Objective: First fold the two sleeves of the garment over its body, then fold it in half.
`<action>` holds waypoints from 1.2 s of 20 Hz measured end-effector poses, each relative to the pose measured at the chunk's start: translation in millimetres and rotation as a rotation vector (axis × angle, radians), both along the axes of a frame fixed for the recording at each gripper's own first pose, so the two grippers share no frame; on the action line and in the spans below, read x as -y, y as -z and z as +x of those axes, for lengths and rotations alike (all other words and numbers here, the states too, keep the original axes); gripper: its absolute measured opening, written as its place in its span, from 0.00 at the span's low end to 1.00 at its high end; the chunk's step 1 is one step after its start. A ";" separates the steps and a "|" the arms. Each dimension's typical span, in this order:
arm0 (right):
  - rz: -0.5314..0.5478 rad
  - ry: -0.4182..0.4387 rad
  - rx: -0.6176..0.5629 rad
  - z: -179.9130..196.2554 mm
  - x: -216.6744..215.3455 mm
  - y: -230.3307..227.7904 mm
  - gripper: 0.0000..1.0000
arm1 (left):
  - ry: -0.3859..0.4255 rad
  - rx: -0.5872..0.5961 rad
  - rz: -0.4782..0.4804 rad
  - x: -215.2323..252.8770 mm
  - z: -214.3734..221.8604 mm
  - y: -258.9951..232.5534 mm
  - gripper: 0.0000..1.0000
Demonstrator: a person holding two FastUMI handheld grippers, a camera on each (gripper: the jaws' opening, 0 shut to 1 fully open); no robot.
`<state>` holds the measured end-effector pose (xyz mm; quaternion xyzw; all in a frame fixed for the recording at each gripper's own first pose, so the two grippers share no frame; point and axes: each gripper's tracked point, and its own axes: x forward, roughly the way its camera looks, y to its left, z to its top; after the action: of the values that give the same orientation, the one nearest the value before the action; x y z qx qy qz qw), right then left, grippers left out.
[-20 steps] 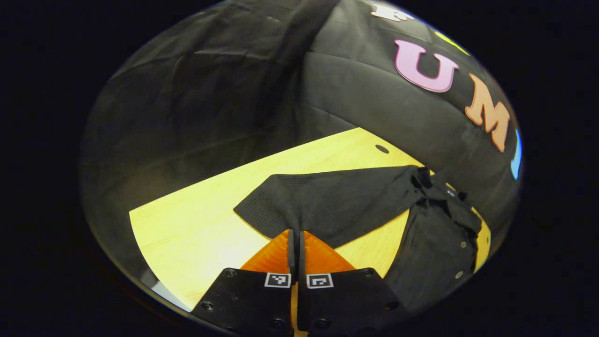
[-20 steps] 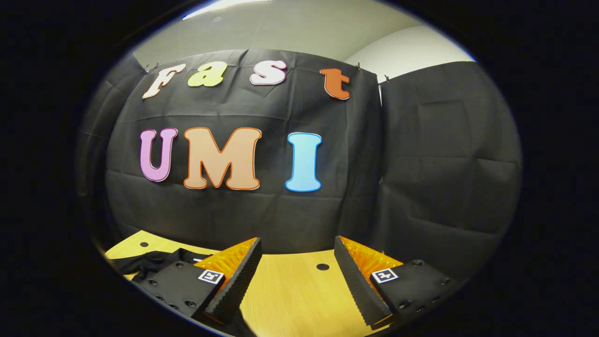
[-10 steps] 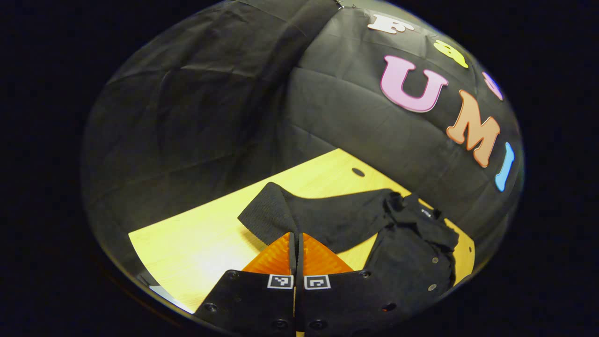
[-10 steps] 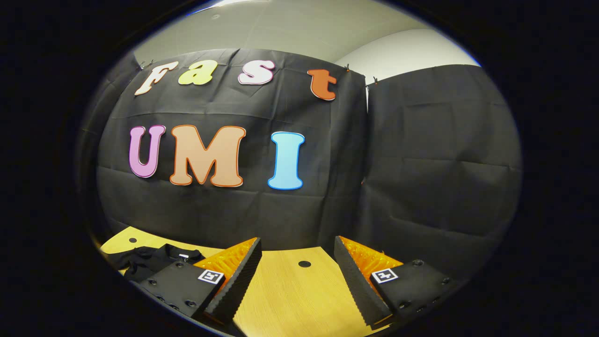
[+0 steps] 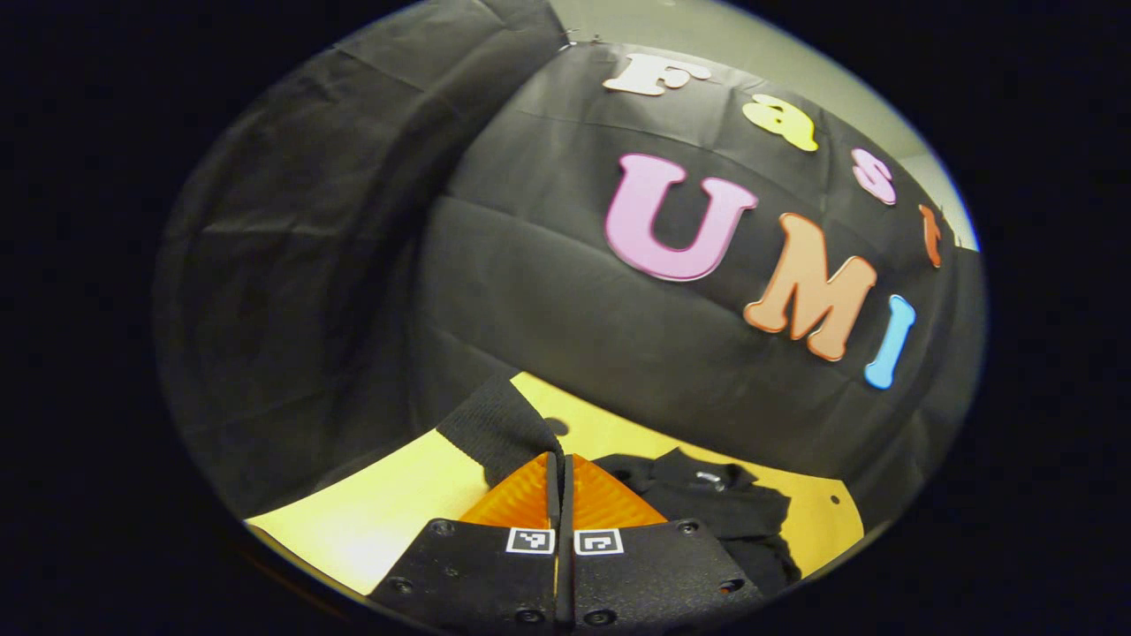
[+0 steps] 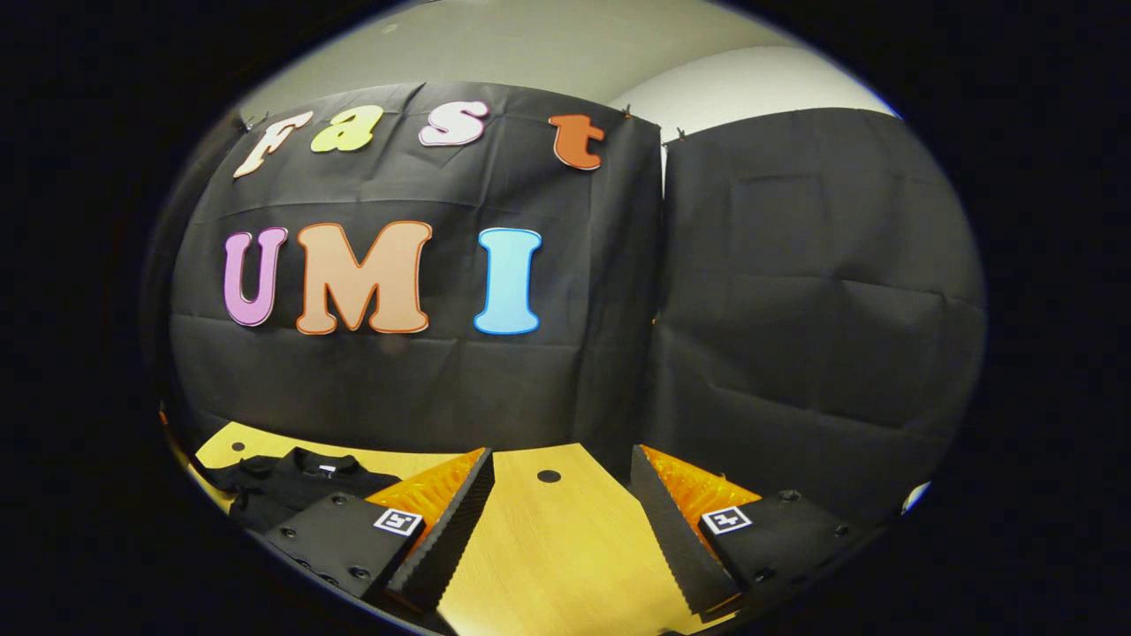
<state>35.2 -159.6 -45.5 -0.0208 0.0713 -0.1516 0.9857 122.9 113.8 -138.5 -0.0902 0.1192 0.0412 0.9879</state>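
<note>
Left gripper view: left tool pinches the sleeve, raised over the garment on the table. Right tool stands spread, empty. First sleeve fold underway; second sleeve and halving apparently remain.

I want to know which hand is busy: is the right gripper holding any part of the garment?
No: the right gripper stands open over bare table, with the garment lying off to its side.

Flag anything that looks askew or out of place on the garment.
The sleeve cuff stands lifted off the table, pinched in the left gripper. The collar area lies bunched and wrinkled. Nothing looks damaged.
</note>
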 end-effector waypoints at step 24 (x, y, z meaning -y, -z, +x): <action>-0.010 0.238 -0.038 -124.5 85.5 11.1 0.98 | 0.689 -0.315 0.352 378.2 87.0 191.1 0.00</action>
<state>-89.3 -245.1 -56.6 -0.0202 0.0912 -0.2673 0.9591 209.9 -264.4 -329.6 0.1326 0.2833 -0.2588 0.9139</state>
